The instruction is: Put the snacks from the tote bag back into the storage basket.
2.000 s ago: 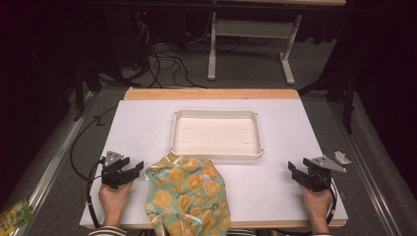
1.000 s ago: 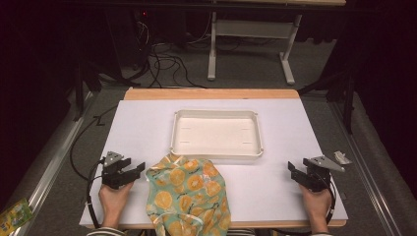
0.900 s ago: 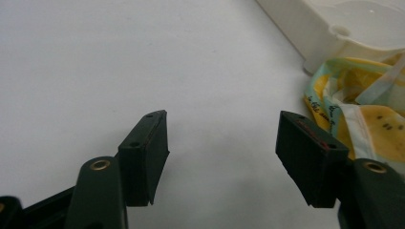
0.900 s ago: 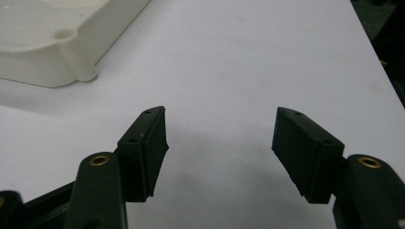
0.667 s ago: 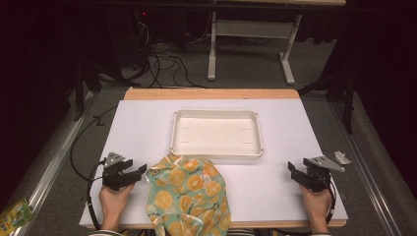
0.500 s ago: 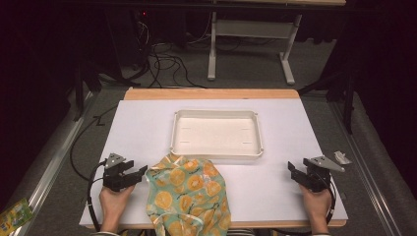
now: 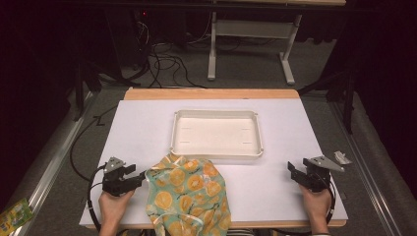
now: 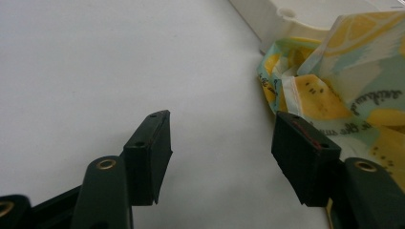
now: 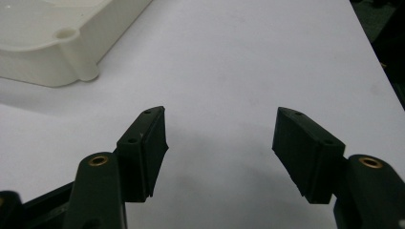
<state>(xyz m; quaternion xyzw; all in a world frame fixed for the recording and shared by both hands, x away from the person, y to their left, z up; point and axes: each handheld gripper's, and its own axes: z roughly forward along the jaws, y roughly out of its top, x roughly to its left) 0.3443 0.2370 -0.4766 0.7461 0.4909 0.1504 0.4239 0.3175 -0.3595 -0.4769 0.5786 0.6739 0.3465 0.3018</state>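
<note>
The cloth (image 7: 186,195) lies crumpled at the lower centre of the high view, just below the tray (image 7: 216,150). The left gripper (image 7: 139,177), jaws wide and empty, is set just beside its edge; the right gripper (image 7: 293,169), equally wide, is parked at lower right. A reach appears in hand; next, an edge must be pinched.

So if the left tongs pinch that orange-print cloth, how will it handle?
The cloth lies crumpled in soft folds, so it will probably droop and trail. It looks thin, likely light. One edge hangs over the table front, so it may drag.

Black left gripper (image 7: 129,179), brass rivets, grey plate, black cable.
</note>
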